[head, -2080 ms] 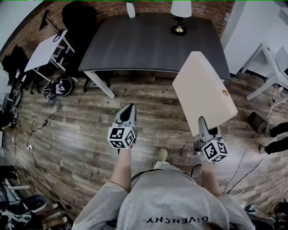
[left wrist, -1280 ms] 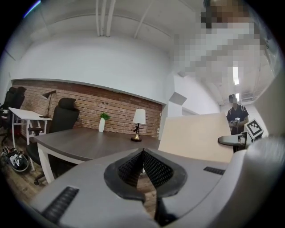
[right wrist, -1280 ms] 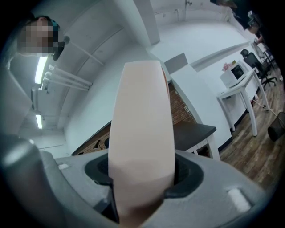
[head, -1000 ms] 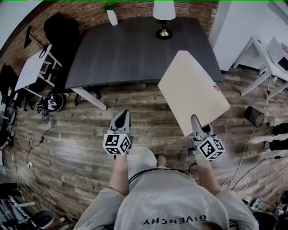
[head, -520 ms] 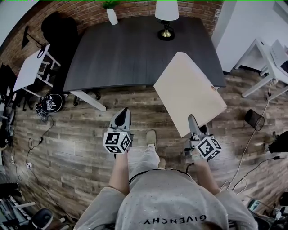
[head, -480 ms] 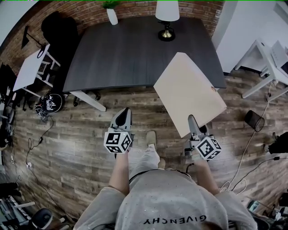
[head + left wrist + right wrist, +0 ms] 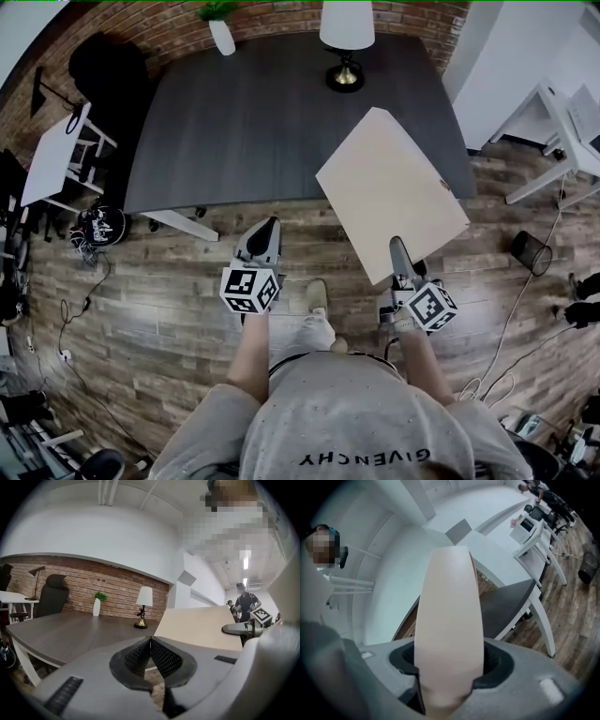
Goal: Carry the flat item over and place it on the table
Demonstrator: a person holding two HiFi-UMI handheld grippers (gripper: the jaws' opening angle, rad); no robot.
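Jaws of right hand-held gripper (image 7: 400,255) tight on pale board (image 7: 389,187); left hand-held gripper (image 7: 266,231) closed.

person stepped closer, board (image 7: 392,193) now covering more of the dark table (image 7: 262,112)

Pale flat board (image 7: 389,192) in the right gripper (image 7: 400,257), partly over the dark table (image 7: 253,122)
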